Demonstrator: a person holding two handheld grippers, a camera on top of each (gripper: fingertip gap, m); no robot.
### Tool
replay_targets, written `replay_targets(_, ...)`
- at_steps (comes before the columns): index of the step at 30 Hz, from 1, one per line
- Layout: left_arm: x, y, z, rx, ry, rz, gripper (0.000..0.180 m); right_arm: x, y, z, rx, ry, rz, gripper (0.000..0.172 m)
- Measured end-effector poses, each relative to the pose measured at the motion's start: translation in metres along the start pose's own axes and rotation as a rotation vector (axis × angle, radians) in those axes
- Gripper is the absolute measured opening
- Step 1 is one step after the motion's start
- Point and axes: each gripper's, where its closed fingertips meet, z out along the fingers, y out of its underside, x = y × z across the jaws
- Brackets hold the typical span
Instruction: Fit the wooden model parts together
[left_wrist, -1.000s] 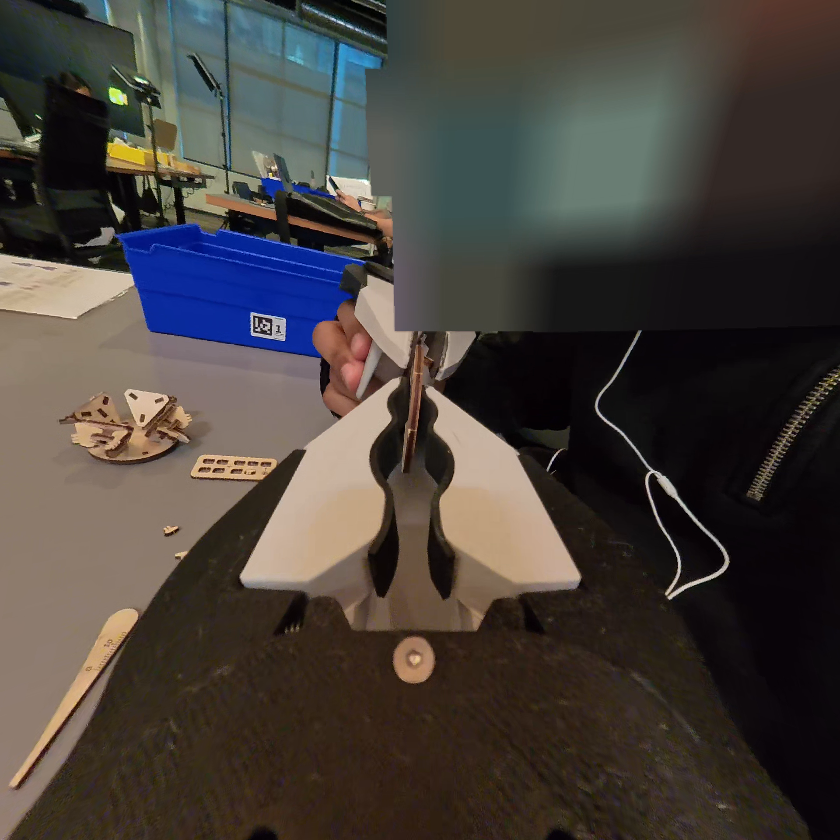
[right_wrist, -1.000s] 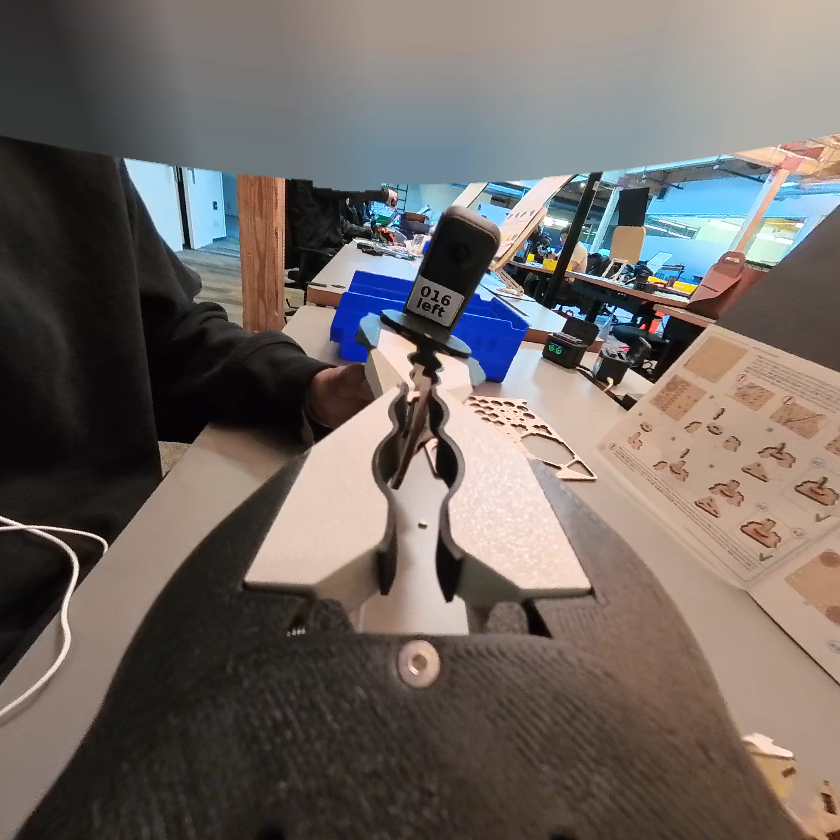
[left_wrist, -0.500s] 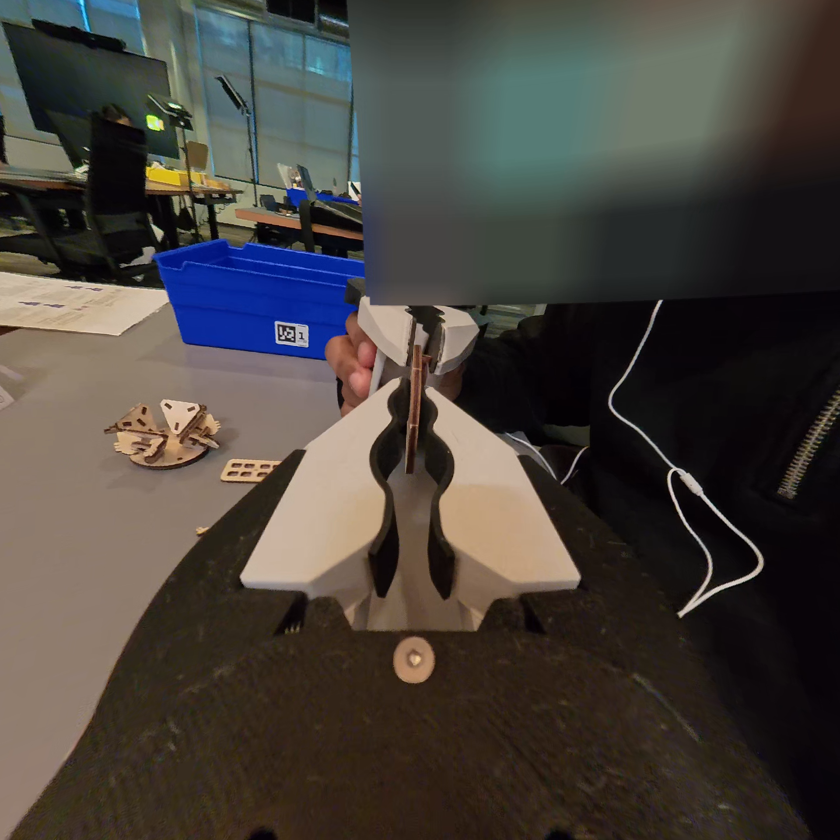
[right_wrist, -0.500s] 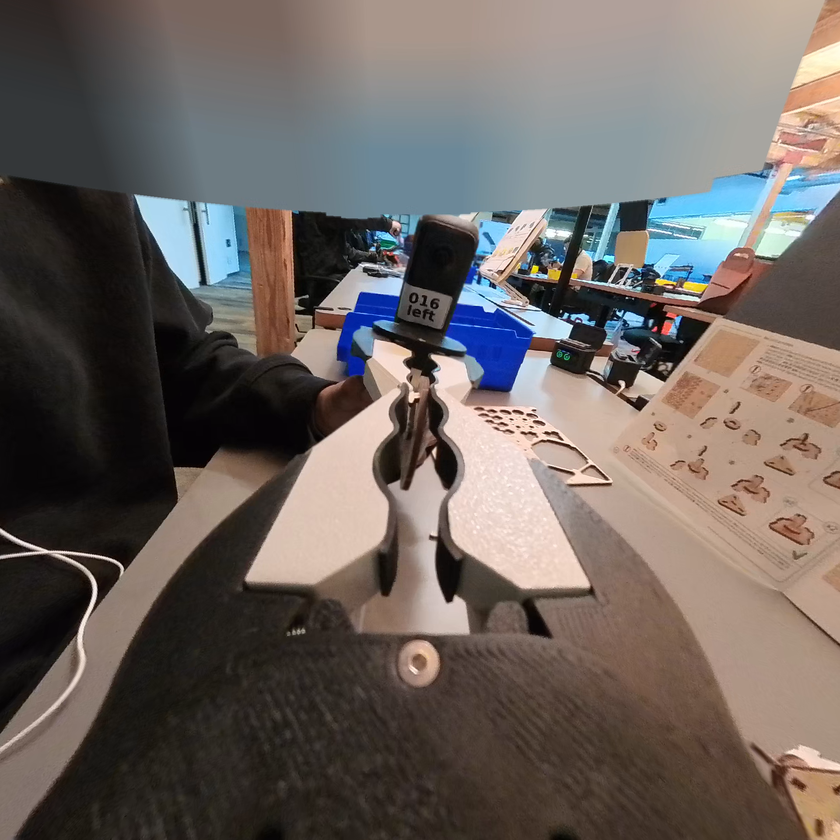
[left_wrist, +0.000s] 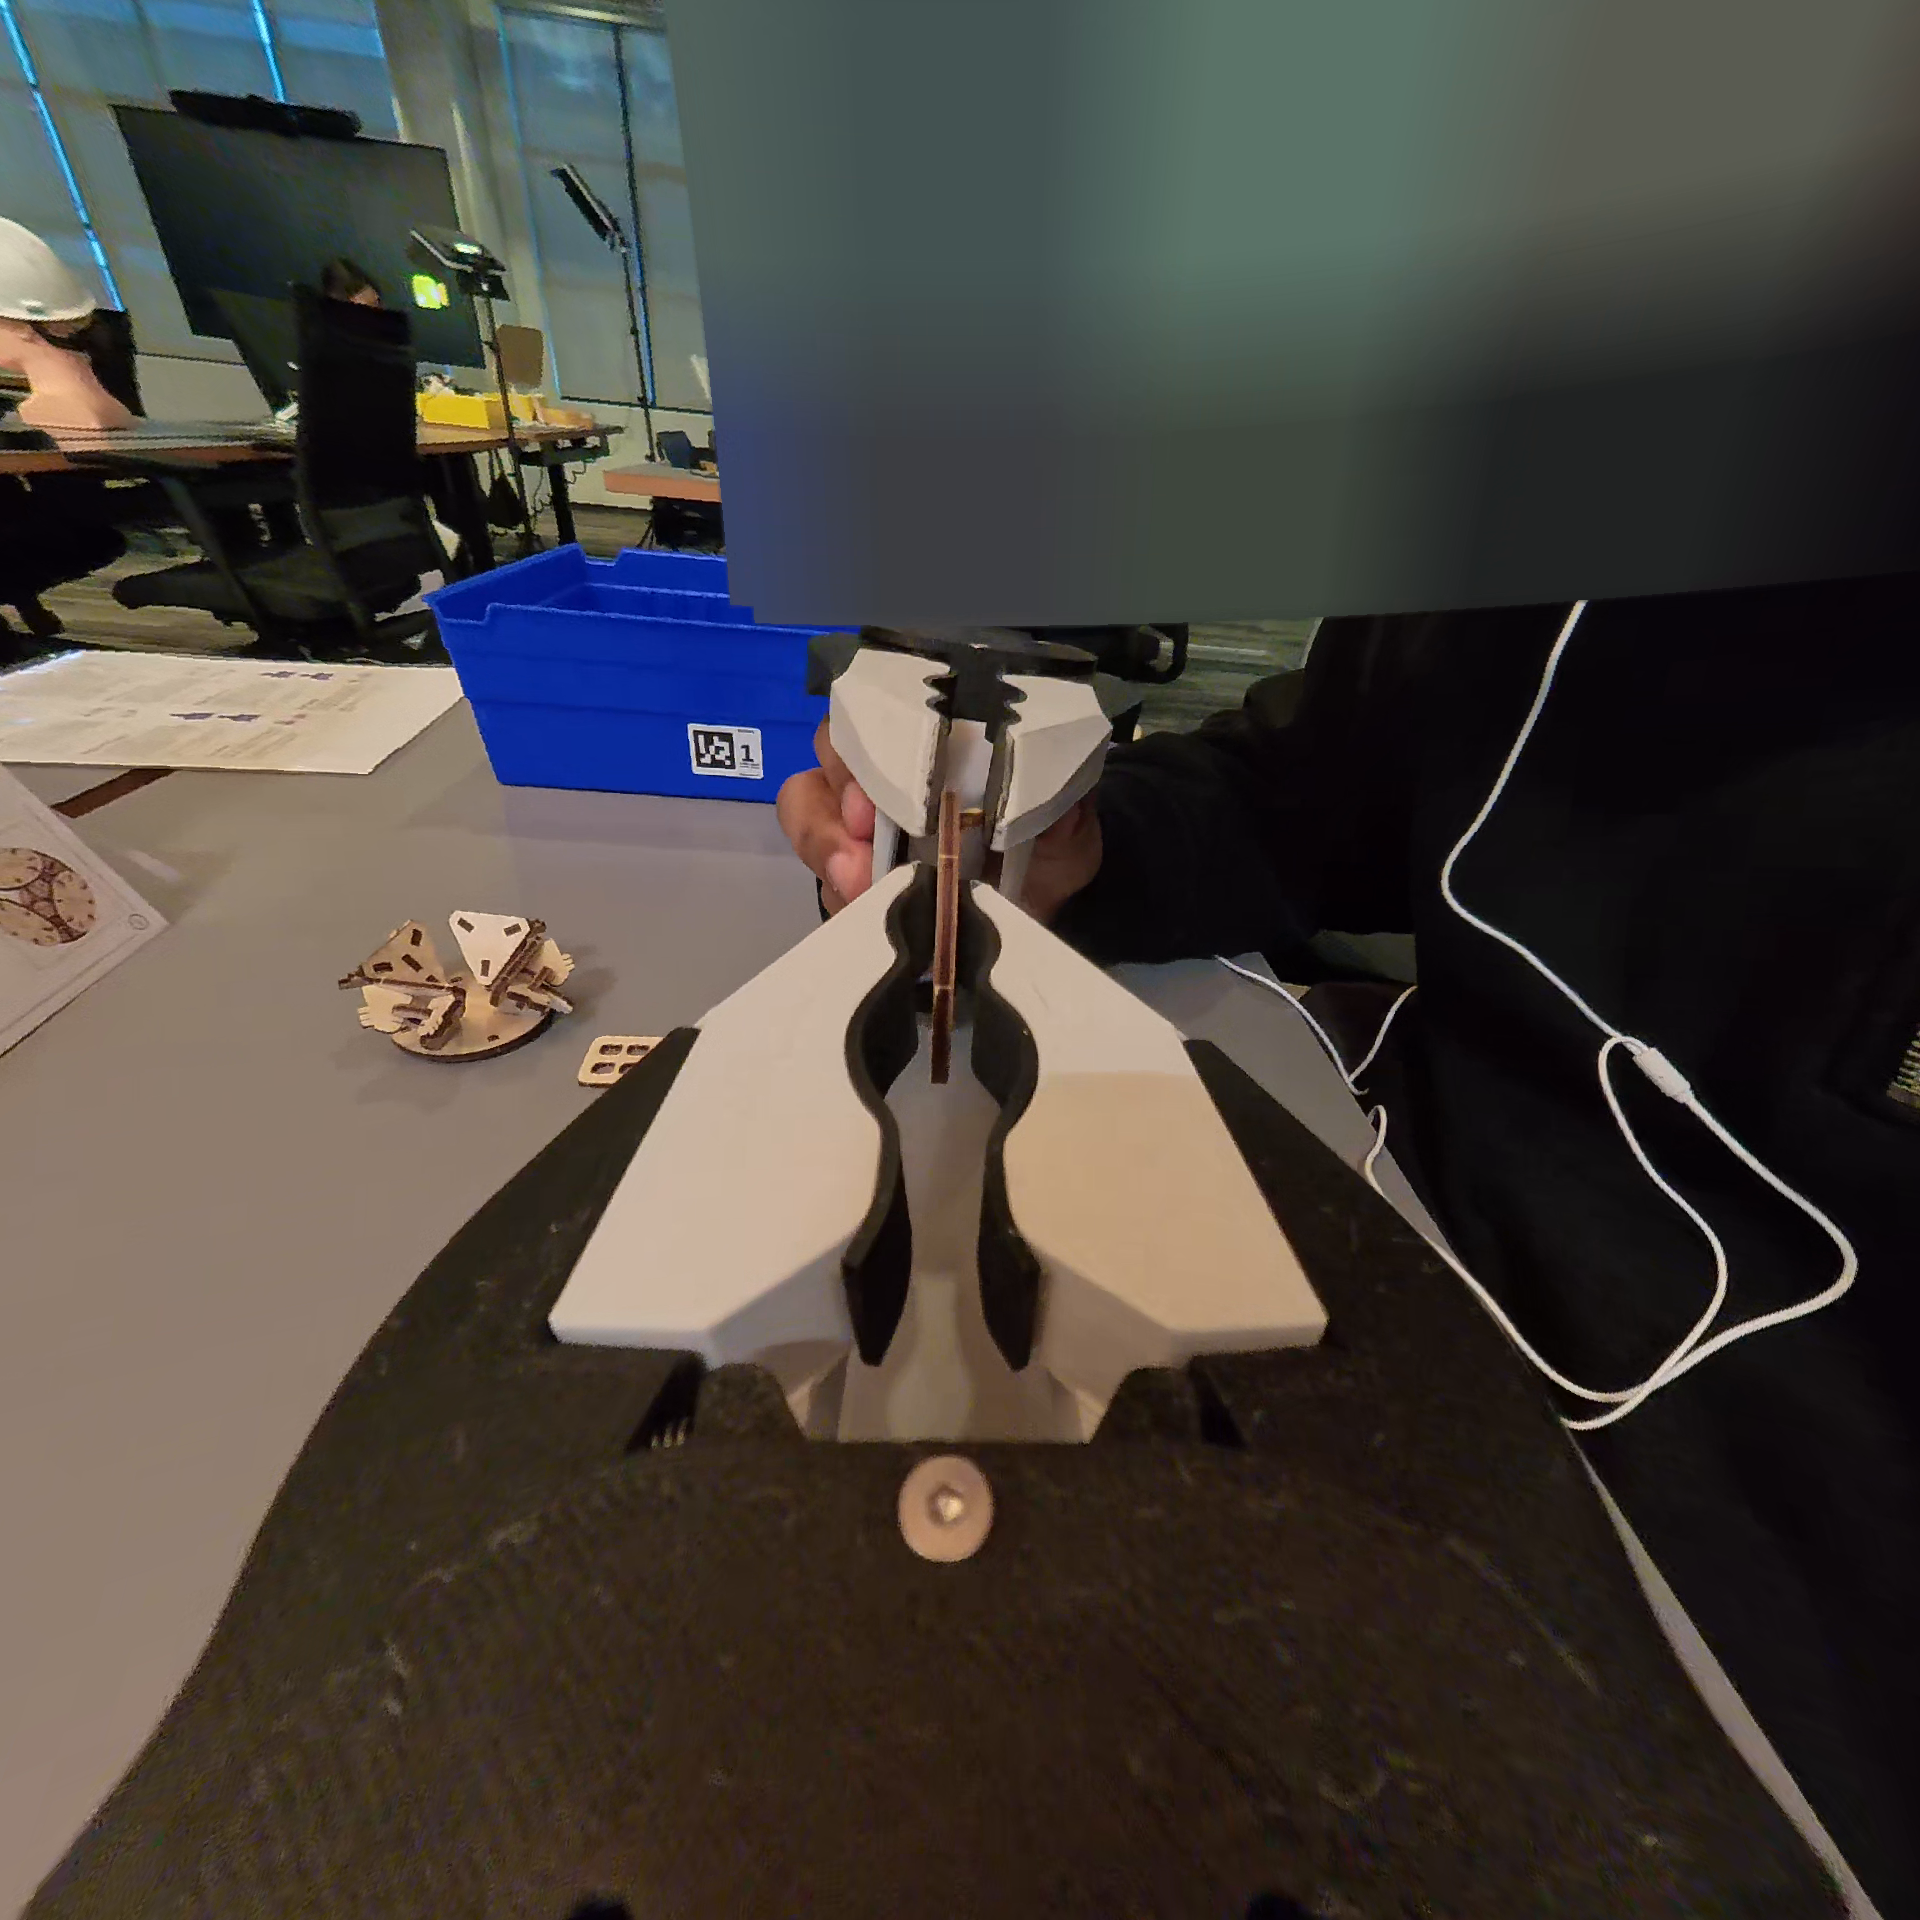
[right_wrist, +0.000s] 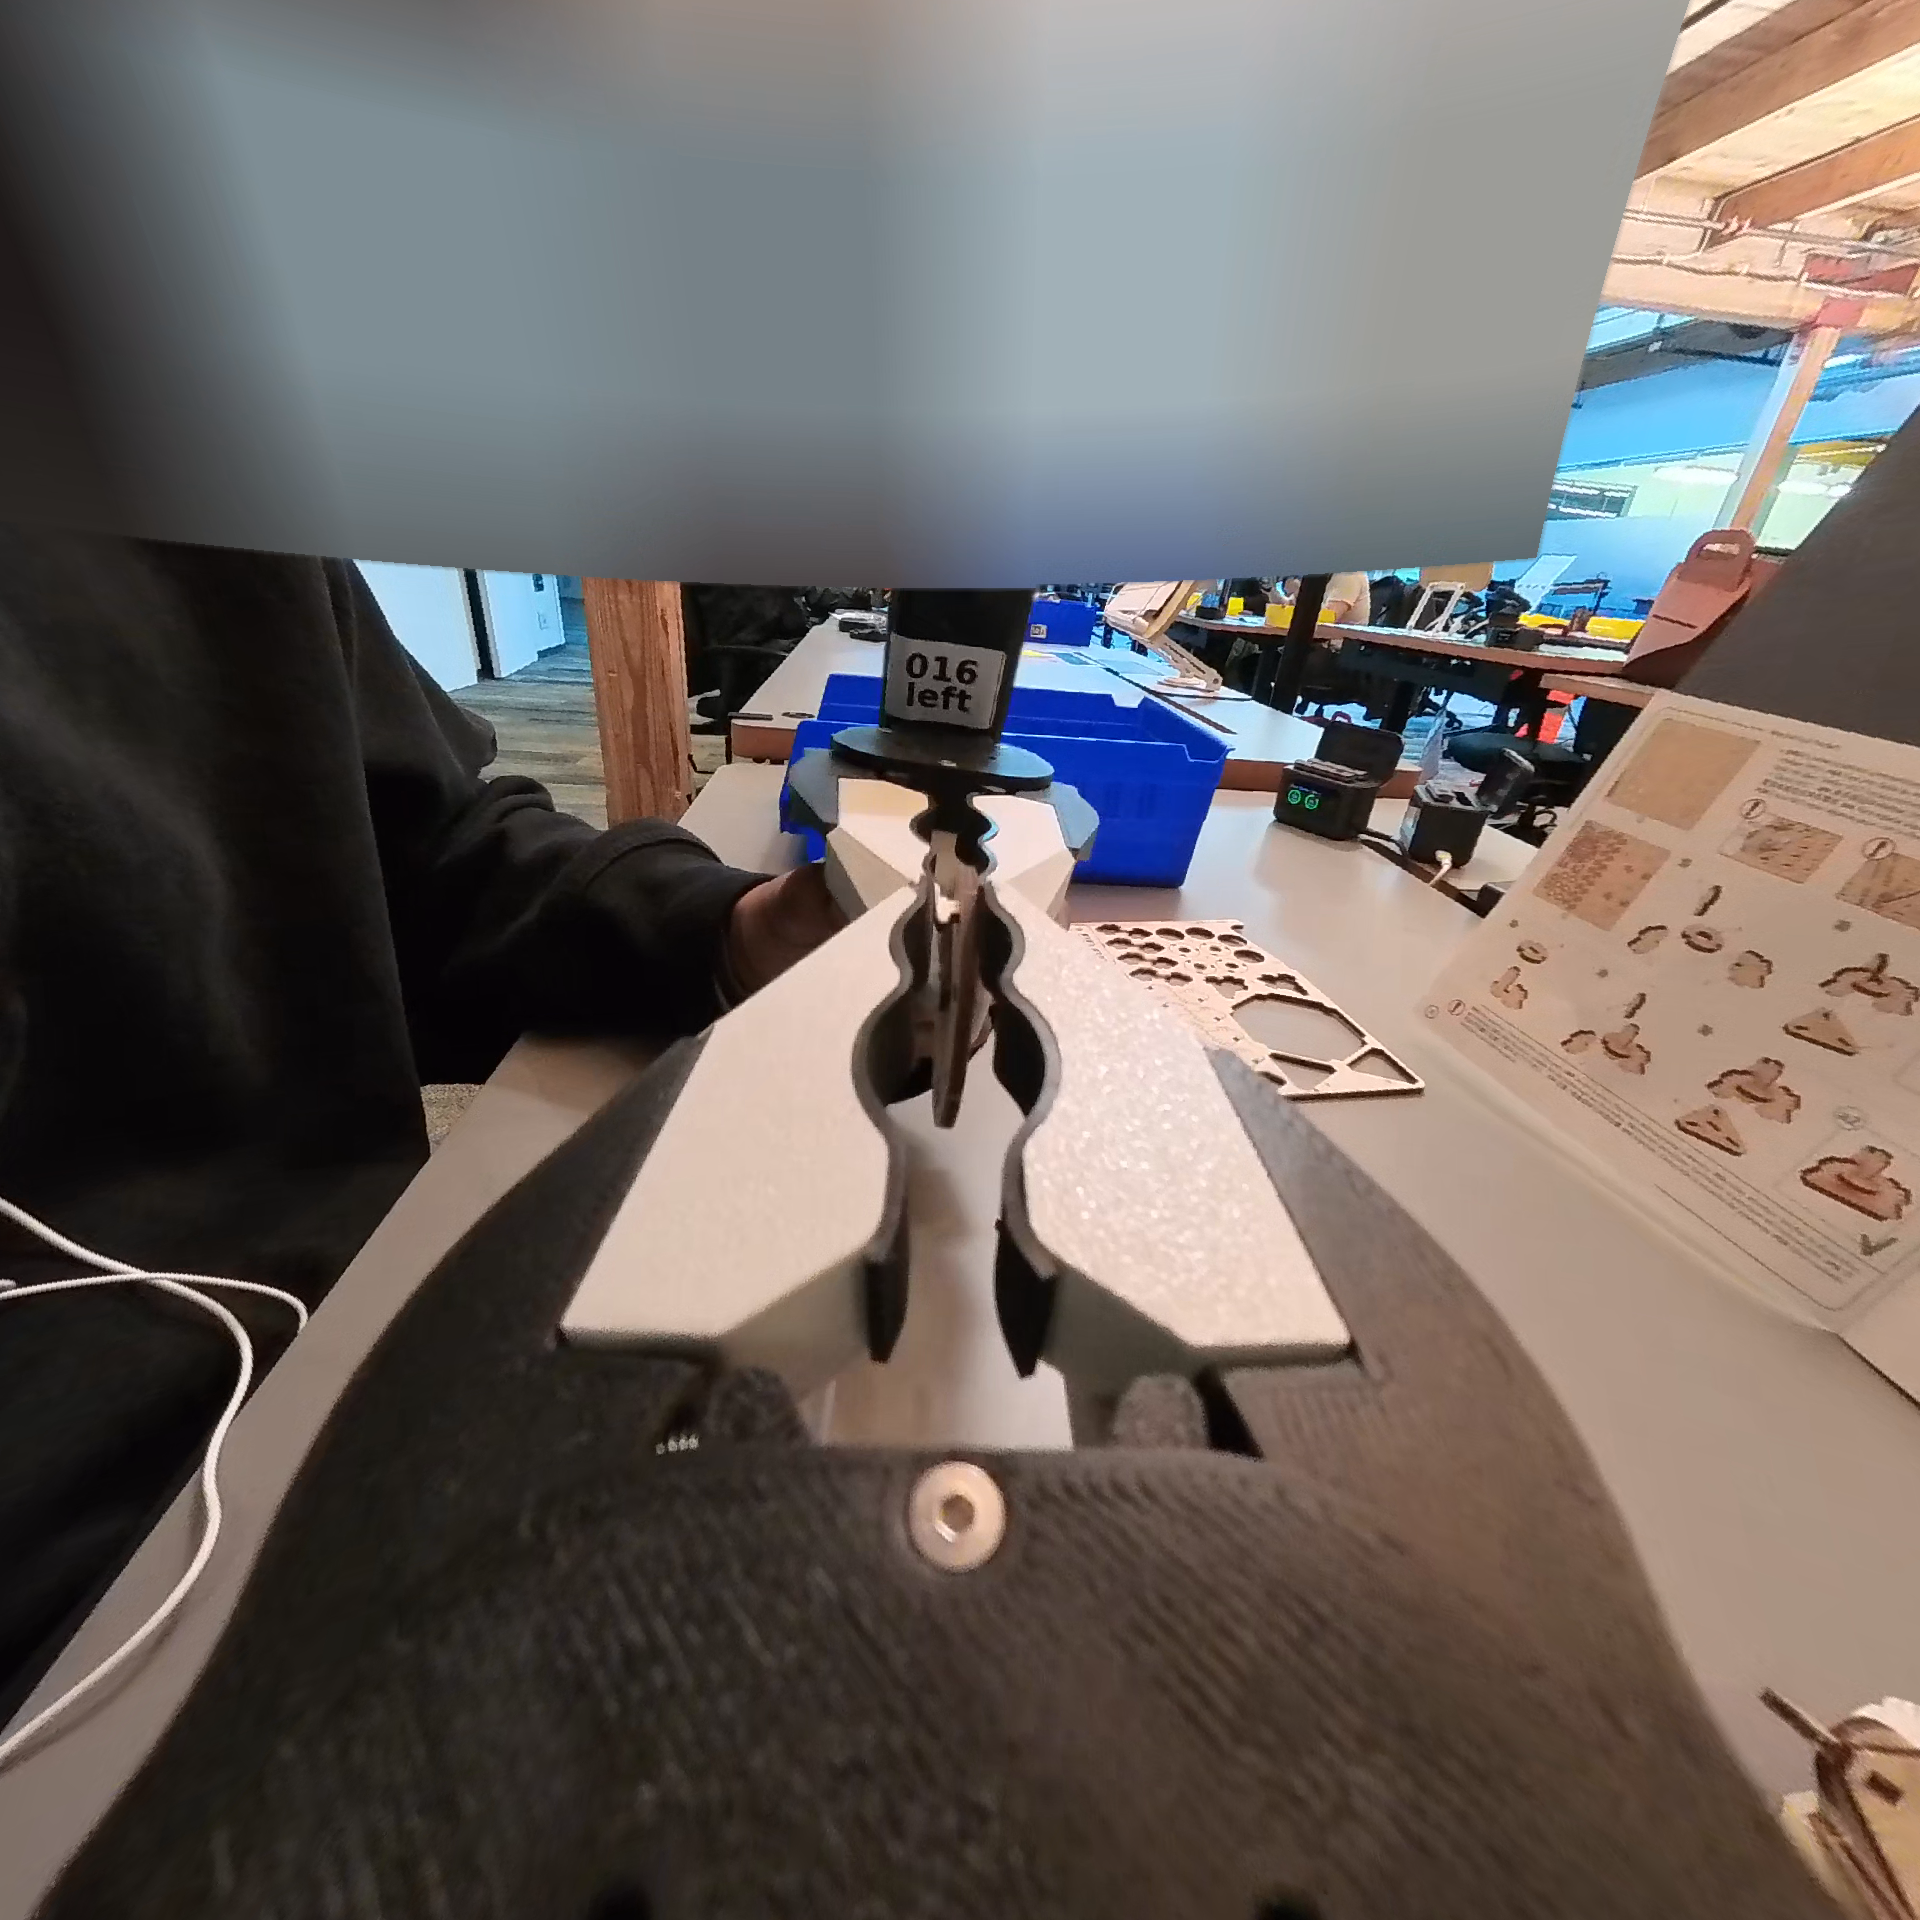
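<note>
Plywood piece (left_wrist: 943, 935) sits clamped edge-on in both grippers (left_wrist: 940, 883) (right_wrist: 951, 914); twist either and you could snap it.

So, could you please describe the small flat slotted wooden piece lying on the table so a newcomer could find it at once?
Start from the blue bin on the grey table. In front of it sits a round wooden assembly with upright triangular parts. The slotted wooden piece lies just right of that assembly, flat, rectangular, pierced by small slots.
</note>
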Motion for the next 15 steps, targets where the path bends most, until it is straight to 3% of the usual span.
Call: replay_targets(15,0.0014,0.0061,0.0011,-0.089,-0.041,0.084,0.0,-0.0037,0.0051,-0.0005,-0.048,-0.034,-0.027,0.005)
